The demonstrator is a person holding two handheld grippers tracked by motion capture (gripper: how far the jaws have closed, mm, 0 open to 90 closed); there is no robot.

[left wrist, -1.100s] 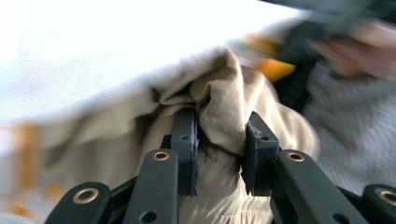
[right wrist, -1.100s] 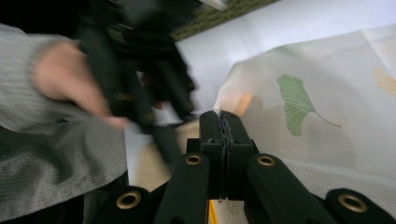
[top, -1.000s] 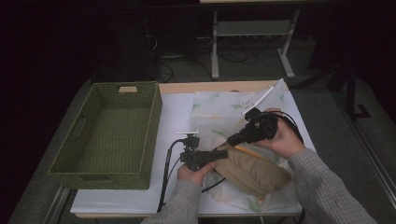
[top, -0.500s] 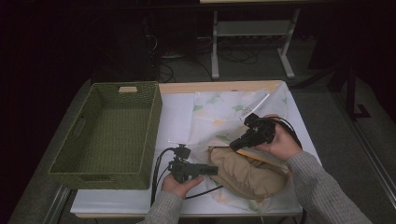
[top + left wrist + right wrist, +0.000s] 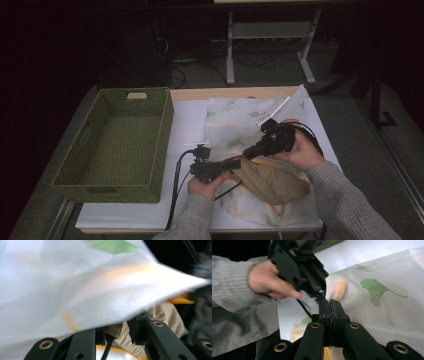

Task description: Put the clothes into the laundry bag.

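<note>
A tan pillow (image 5: 272,182) lies partly inside a white leaf-printed pillowcase (image 5: 235,122) on the table. My left gripper (image 5: 235,162) points right at the pillow's left end. In the left gripper view its jaws (image 5: 120,331) have just been closing, with bunched tan pillow cloth (image 5: 165,312) between the pads under the case's edge (image 5: 75,290). My right gripper (image 5: 246,154) comes in from the right and is shut on the pillowcase's open edge. The right gripper view shows its jaws (image 5: 331,305) pressed flat on that white cloth (image 5: 387,307), the left gripper's tip (image 5: 322,293) right in front.
A green woven basket (image 5: 107,192) stands on the left part of the white table cover (image 5: 185,122). The left gripper's cable (image 5: 175,195) trails toward the front edge. Behind the table are a metal stand (image 5: 230,55) and floor cables.
Half a second ago the left gripper sat drawn back from the pillow with wider jaws. It is now up against the pillow's end, jaws closed in. The right gripper has stayed put.
</note>
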